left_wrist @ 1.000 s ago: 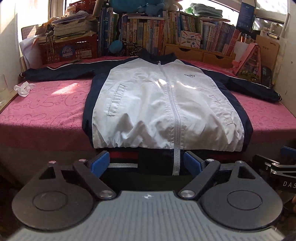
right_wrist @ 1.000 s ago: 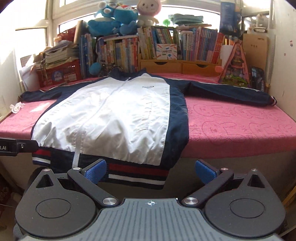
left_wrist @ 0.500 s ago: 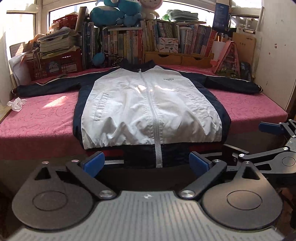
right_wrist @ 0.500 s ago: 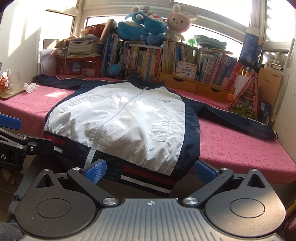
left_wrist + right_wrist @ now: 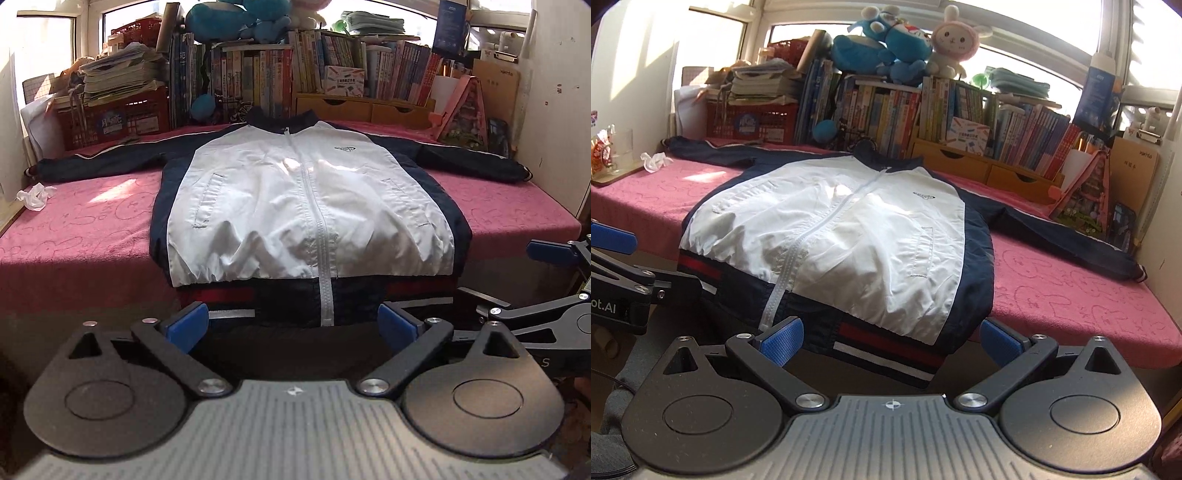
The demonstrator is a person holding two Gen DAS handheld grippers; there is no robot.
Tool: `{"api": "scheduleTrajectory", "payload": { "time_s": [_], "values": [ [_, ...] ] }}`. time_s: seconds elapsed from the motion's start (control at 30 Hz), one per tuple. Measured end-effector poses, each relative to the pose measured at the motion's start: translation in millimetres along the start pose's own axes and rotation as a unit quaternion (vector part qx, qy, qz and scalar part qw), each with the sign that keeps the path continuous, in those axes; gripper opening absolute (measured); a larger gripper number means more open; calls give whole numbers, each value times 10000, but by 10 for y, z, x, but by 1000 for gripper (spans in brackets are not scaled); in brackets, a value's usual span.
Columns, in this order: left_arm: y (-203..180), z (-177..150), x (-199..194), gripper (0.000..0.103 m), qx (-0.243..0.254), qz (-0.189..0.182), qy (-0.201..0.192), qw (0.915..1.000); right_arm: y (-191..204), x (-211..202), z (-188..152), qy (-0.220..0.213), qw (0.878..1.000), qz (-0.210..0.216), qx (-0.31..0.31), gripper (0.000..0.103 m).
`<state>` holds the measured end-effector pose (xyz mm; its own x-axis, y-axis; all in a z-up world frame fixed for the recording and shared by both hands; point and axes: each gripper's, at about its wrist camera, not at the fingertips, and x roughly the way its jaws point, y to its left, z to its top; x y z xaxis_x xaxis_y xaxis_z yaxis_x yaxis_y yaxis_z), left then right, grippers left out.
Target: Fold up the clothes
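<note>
White and navy cloth makes up the zip-up jacket (image 5: 306, 206). It lies flat, front up, on the pink bed cover (image 5: 81, 229). The collar is at the far end by the books. The striped hem (image 5: 886, 343) hangs over the near edge of the bed, right in front of both tools. The two sleeves stretch out sideways, one to each side. So the jacket's body runs straight away from the fingers, and the sleeves run across.

The left gripper (image 5: 291, 326) has just been opening its fingers, and now they stand wide apart. Nothing is between them. It sits just short of the hem, about in line with the zip (image 5: 317, 236).

The right gripper (image 5: 892, 339) is spread wide too, and it holds nothing. It faces the hem near the jacket's right corner.

Each tool is closer to the sleeve on its own side. A good next step would probably be to reach out for a sleeve or a side edge and fold it in over the white front.
</note>
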<state>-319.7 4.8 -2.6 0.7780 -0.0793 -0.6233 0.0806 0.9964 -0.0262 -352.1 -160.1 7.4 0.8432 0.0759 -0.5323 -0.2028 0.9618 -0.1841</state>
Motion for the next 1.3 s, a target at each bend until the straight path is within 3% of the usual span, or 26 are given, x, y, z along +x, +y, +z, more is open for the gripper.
{"api": "scheduleTrajectory", "payload": {
  "time_s": [0.37,0.87,1.23,1.3],
  "values": [
    [39,-34,34,100,-27,56,46,10000,70,94,-31,421,9991,72,-44,103],
    [41,-53,52,100,-37,63,75,9999,148,81,-40,483,9983,76,-325,103],
    [51,89,238,100,23,-4,61,10000,53,85,-20,287,9994,39,-196,103],
    [54,247,350,100,70,68,-57,9999,-171,66,-31,-34,9997,-26,247,103]
  ]
}}
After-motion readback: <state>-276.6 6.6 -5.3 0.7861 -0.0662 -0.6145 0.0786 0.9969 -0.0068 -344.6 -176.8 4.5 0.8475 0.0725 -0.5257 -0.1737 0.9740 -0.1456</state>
